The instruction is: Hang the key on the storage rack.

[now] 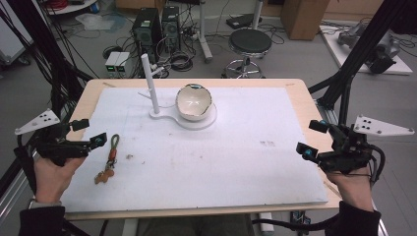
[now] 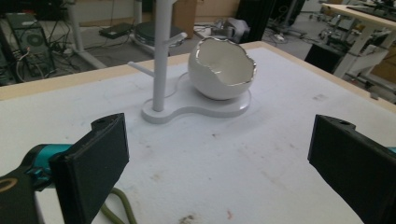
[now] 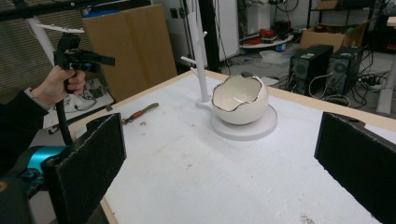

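While both claws are held spread and empty, left claw (image 1: 90,132) just beside keychain (image 1: 109,161) on tabletop (image 1: 206,152); keychain's brown charm is seen from high view, cord alone from left gripper view; right claw (image 1: 314,139) at right edge.

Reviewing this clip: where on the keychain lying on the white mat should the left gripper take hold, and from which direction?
Grip the green cord loop of the flat-lying keychain with its brown charm, probably from straight above. The loop is thin and lies flat on the white foam mat, so jaws closing across its width suit it better than a side approach. The open left gripper, just left of it, is nearest.
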The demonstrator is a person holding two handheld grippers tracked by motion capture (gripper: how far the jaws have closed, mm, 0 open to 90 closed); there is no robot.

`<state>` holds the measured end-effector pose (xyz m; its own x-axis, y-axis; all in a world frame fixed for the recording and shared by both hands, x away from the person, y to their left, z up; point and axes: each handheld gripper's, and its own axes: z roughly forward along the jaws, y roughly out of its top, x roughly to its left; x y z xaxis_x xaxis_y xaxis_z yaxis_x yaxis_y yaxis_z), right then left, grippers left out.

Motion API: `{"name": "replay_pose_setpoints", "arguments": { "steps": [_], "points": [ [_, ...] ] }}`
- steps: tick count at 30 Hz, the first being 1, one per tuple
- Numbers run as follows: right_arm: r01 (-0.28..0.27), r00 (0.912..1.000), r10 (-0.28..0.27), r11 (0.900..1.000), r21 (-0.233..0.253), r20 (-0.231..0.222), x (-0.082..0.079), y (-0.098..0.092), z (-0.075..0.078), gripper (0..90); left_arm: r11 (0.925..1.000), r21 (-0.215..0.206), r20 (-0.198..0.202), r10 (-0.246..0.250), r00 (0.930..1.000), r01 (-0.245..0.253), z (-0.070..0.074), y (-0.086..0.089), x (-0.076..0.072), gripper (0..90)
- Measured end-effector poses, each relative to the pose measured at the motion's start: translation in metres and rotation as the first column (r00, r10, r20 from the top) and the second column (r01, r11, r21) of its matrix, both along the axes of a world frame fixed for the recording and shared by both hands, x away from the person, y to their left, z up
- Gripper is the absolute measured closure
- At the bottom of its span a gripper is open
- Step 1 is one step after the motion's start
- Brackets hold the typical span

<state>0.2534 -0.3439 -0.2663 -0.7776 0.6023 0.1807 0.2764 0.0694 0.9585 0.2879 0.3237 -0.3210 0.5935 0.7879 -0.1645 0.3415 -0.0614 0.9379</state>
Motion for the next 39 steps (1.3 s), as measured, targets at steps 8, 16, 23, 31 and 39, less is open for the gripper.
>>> {"name": "replay_pose_setpoints", "arguments": {
  "steps": [8, 16, 23, 31, 39],
  "points": [
    [-0.011, 0.9995, 0.010, 1.000, -0.025, -0.030, 0.007, 0.007, -0.008, 1.0, 0.9979, 0.039, -0.007, 0.053, 0.9986, -0.052, -0.011, 0.006, 0.024, 9.0],
    [-0.020, 0.9992, 0.019, 0.999, -0.033, -0.034, 0.008, 0.009, -0.008, 1.0, 0.9925, 0.059, -0.076, 0.112, 0.9909, -0.107, -0.026, 0.017, 0.048, 9.0],
    [-0.023, 0.9987, 0.022, 0.999, -0.033, -0.045, 0.009, 0.008, -0.010, 1.0, 0.9817, 0.109, -0.135, 0.171, 0.9760, -0.157, -0.045, 0.024, 0.062, 9.2],
    [-0.027, 0.9988, 0.025, 0.999, -0.035, -0.042, 0.011, 0.008, -0.009, 1.0, 0.9814, 0.137, -0.167, 0.157, 0.9735, -0.134, -0.064, 0.025, 0.082, 9.3],
    [-0.026, 0.9989, 0.024, 0.999, -0.040, -0.039, 0.010, 0.008, -0.008, 1.0, 0.9716, 0.183, -0.239, 0.192, 0.9519, -0.150, -0.083, 0.030, 0.097, 10.7]
  ]
}}
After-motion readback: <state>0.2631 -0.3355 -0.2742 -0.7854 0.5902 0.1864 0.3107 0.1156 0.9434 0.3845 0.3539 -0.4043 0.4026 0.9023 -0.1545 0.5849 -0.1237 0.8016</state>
